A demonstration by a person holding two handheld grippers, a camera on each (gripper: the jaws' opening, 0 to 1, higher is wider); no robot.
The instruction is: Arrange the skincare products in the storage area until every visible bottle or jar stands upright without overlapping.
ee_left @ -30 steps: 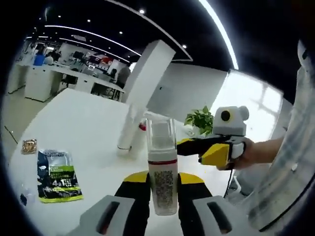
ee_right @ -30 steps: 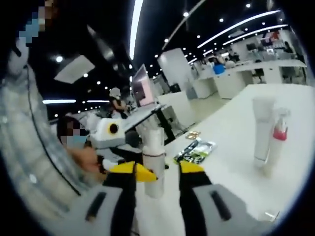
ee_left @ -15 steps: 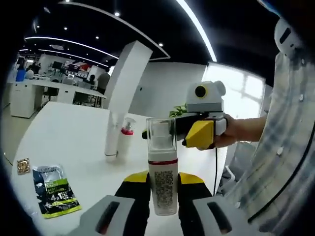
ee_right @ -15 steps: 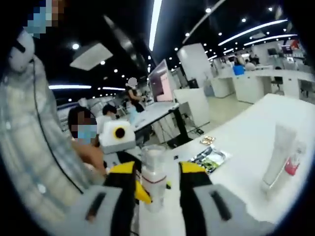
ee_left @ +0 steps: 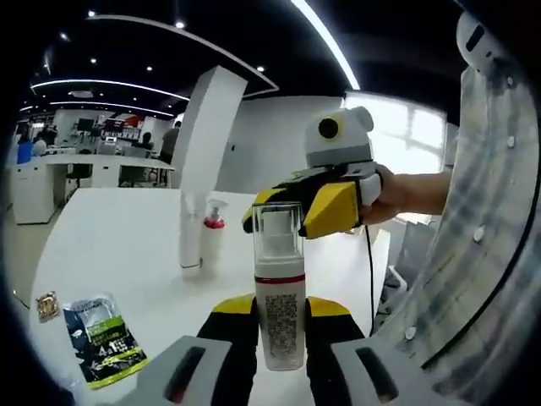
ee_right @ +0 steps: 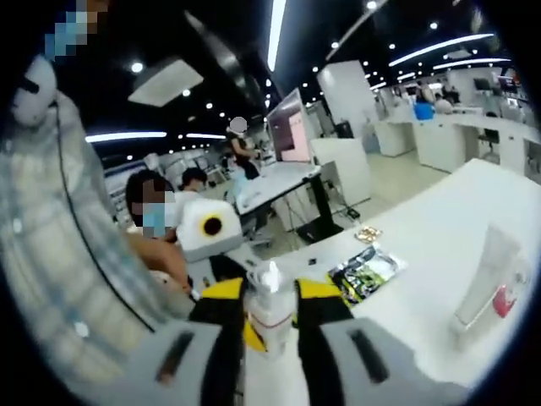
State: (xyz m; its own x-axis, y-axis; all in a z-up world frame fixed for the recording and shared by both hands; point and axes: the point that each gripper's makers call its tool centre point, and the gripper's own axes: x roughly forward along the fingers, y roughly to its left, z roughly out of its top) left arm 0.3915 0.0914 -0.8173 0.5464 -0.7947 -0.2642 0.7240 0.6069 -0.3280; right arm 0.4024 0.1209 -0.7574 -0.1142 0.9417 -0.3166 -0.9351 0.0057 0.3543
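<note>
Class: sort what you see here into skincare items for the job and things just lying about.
Job items: pump bottle in the left gripper; white tube; red-capped spray bottle; right gripper.

Lying about: green sachet; small gold packet.

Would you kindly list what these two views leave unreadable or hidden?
- Left gripper view: label print on the clear-capped white pump bottle is too small; its base sits behind the left gripper.
- Right gripper view: the white tube and red-collared spray bottle are blurred at the edge.
</note>
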